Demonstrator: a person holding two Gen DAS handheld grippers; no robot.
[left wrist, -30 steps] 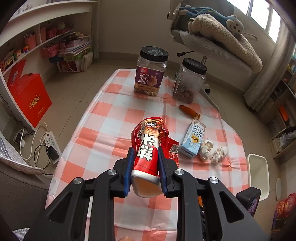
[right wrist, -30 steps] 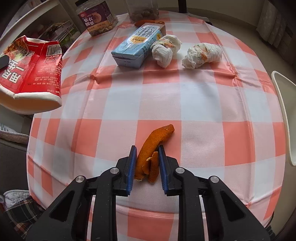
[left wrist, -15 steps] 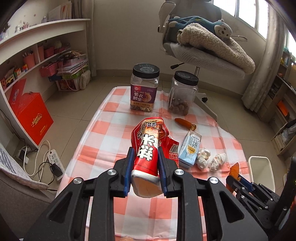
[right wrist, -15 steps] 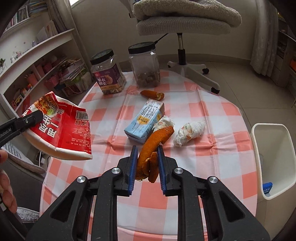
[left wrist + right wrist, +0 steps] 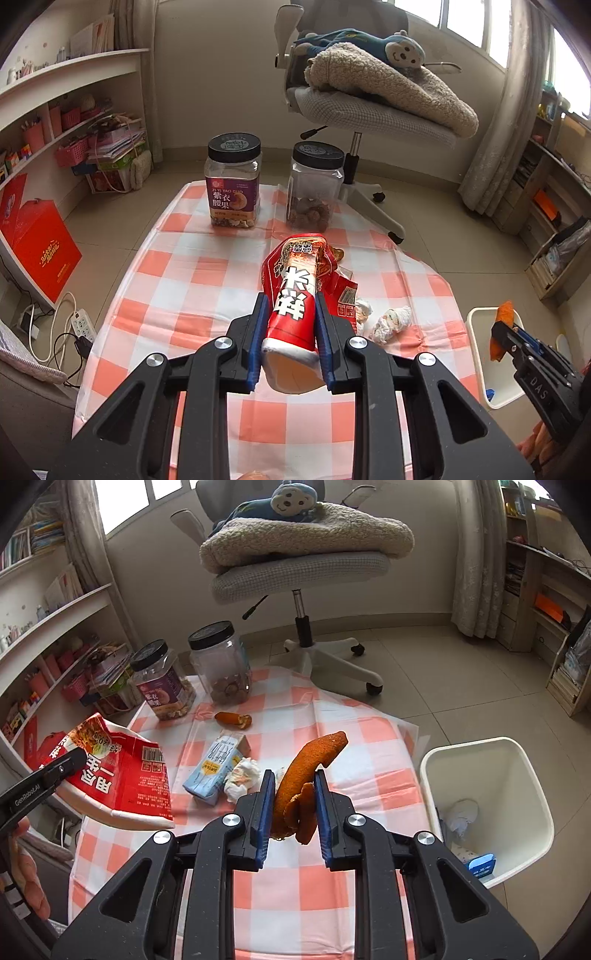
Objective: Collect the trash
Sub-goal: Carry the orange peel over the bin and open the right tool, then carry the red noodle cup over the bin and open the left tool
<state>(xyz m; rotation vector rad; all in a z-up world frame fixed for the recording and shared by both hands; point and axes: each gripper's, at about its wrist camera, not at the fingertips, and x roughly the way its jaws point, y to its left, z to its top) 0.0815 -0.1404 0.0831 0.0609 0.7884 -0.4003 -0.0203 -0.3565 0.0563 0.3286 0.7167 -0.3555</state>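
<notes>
My left gripper [image 5: 290, 336] is shut on a squashed red paper noodle bowl [image 5: 295, 302], held above the checked table [image 5: 177, 273]. My right gripper [image 5: 293, 806] is shut on a curled orange peel [image 5: 303, 771], raised over the table's right side near the white bin [image 5: 487, 768]. In the left wrist view the right gripper [image 5: 506, 334] with the peel [image 5: 502, 325] hangs over the bin [image 5: 476, 325]. On the table lie a light blue drink carton [image 5: 216, 768], crumpled tissues [image 5: 242, 775] and a second peel [image 5: 232, 719]. The bowl [image 5: 122, 779] shows at the right wrist view's left.
Two black-lidded jars [image 5: 233, 184] [image 5: 314, 184] stand at the table's far end. A grey swivel chair [image 5: 299, 568] with a blanket and plush monkey is behind. The bin holds paper and a blue pack [image 5: 480, 864]. Shelves [image 5: 66, 122] line the left wall; a power strip [image 5: 83, 325] lies on the floor.
The right gripper lifted the peel off the table and swung it up toward the bin. The left gripper drew back and tilted up with the bowl; both grips unchanged.
</notes>
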